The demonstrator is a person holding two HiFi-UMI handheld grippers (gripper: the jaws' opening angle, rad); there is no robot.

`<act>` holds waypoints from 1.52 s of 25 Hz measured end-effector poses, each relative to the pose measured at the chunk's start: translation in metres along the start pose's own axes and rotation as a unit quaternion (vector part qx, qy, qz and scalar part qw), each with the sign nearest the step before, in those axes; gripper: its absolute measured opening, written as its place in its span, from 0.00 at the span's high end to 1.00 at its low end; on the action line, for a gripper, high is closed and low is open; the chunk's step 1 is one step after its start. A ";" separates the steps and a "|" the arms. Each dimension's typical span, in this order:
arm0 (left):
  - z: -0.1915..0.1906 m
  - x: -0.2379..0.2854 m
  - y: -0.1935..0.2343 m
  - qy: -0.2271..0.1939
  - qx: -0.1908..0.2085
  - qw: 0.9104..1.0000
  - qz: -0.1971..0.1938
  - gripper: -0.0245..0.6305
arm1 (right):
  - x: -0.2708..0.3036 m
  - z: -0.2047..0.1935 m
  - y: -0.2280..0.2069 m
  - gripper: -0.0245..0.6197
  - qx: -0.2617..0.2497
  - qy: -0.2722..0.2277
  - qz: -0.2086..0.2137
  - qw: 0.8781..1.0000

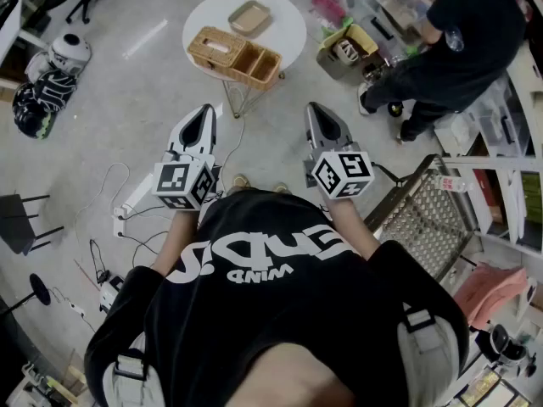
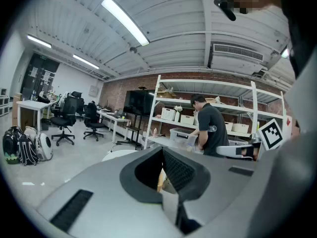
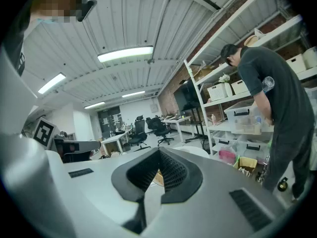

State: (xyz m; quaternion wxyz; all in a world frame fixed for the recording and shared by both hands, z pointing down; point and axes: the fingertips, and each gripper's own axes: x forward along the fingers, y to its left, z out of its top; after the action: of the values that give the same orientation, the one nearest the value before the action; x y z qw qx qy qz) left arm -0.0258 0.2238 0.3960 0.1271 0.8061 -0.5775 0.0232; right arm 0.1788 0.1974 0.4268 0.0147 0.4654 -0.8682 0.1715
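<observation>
I hold both grippers at waist height above the grey floor, side by side and pointing at a round white table (image 1: 288, 24). My left gripper (image 1: 206, 109) is shut, its tips meeting with nothing between them (image 2: 162, 149). My right gripper (image 1: 313, 107) is likewise shut and holds nothing (image 3: 158, 151). On the table stand a wicker basket (image 1: 233, 56) with compartments and a small metal tin (image 1: 249, 17). A sliver of the basket shows through each gripper's jaw gap. Neither gripper touches anything.
A person in black (image 1: 462, 41) bends over bins at the shelves on the right, beside a cardboard box (image 1: 348, 51). A wire cart (image 1: 424, 214) stands close at my right. Cables and a power strip (image 1: 127, 214) lie at my left. Bags and a helmet (image 1: 51, 79) sit far left.
</observation>
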 end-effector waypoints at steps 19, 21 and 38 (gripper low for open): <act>0.011 0.017 0.066 -0.011 0.004 0.999 -0.031 0.96 | 0.048 0.000 0.018 0.96 0.037 -0.033 -0.036 0.998; 0.014 0.026 0.070 -0.011 0.008 0.999 -0.035 0.96 | 0.056 0.001 0.015 0.96 0.038 -0.033 -0.038 0.998; 0.058 0.144 0.130 -0.025 0.007 0.999 -0.025 0.96 | 0.190 0.045 -0.034 0.96 0.036 -0.034 -0.025 0.998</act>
State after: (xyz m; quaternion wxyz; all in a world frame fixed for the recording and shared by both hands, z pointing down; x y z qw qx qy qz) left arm -0.1057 0.0379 0.3892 0.1071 0.8213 -0.5603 0.0043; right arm 0.1046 0.0132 0.4292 -0.0270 0.4923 -0.8498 0.1866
